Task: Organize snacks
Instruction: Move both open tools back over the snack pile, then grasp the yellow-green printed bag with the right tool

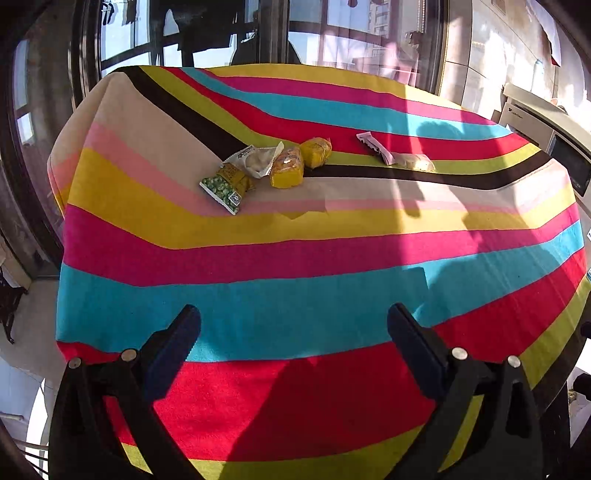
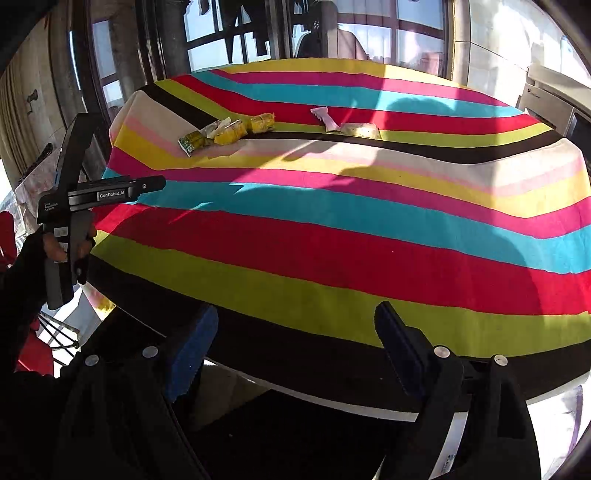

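Several snack packets lie on the far side of the striped tablecloth (image 1: 295, 302). A green pea packet (image 1: 221, 188), a white packet (image 1: 255, 160) and two yellow packets (image 1: 287, 168) (image 1: 316, 151) cluster together. To their right lie a pink wrapper (image 1: 373, 146) and a pale packet (image 1: 413, 161). My left gripper (image 1: 294, 314) hovers open over the near stripes, nothing between its fingers. My right gripper (image 2: 297, 312) is open and empty too, at the table's near edge, far from the yellow packets (image 2: 229, 134) and the pink wrapper (image 2: 323, 116).
A hand (image 2: 55, 251) holds the other device's body (image 2: 110, 194) off the table's left side. A pale appliance (image 1: 546, 125) stands beyond the right edge. Tall windows (image 1: 332, 29) run behind the table. Long shadows cross the cloth.
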`<state>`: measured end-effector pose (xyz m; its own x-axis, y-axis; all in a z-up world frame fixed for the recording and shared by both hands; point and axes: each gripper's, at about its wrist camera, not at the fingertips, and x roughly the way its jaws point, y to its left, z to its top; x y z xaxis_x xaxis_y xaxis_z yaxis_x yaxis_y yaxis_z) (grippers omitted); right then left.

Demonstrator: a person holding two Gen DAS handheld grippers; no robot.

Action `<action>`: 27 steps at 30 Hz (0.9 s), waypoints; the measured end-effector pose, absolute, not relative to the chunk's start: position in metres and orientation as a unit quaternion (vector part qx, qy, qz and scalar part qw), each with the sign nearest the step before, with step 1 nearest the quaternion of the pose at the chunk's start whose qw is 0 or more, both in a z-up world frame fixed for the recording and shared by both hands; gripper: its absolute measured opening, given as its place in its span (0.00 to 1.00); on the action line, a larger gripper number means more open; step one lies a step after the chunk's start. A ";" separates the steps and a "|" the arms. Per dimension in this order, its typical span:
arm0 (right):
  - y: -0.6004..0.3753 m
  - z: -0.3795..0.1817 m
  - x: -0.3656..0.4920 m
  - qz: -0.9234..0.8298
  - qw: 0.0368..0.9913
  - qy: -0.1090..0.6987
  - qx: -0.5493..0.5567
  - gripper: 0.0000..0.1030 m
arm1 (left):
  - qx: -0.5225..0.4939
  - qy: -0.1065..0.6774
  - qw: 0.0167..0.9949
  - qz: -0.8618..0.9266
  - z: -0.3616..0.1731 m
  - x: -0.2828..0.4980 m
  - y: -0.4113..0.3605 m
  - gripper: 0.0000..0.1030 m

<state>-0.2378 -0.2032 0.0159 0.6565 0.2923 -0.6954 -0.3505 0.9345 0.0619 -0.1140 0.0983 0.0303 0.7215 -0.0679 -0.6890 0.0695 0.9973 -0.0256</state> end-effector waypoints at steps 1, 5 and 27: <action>-0.191 0.020 -0.226 0.201 0.911 0.359 -0.045 0.82 | -0.007 0.364 0.931 -0.017 0.030 -0.113 0.109 0.98; -0.134 0.032 -0.163 0.282 0.901 0.320 -0.078 0.82 | -0.103 0.348 0.932 0.019 0.029 -0.116 0.152 0.98; 0.081 0.007 0.075 0.460 0.796 0.367 -0.142 0.72 | -0.213 0.327 0.919 -0.047 0.018 -0.124 0.171 0.98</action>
<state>0.0750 0.0813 0.0070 0.3082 0.6278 -0.7148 -0.8363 0.5369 0.1110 -0.1240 0.1706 0.0181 0.7813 -0.2255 -0.5820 -0.0529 0.9052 -0.4218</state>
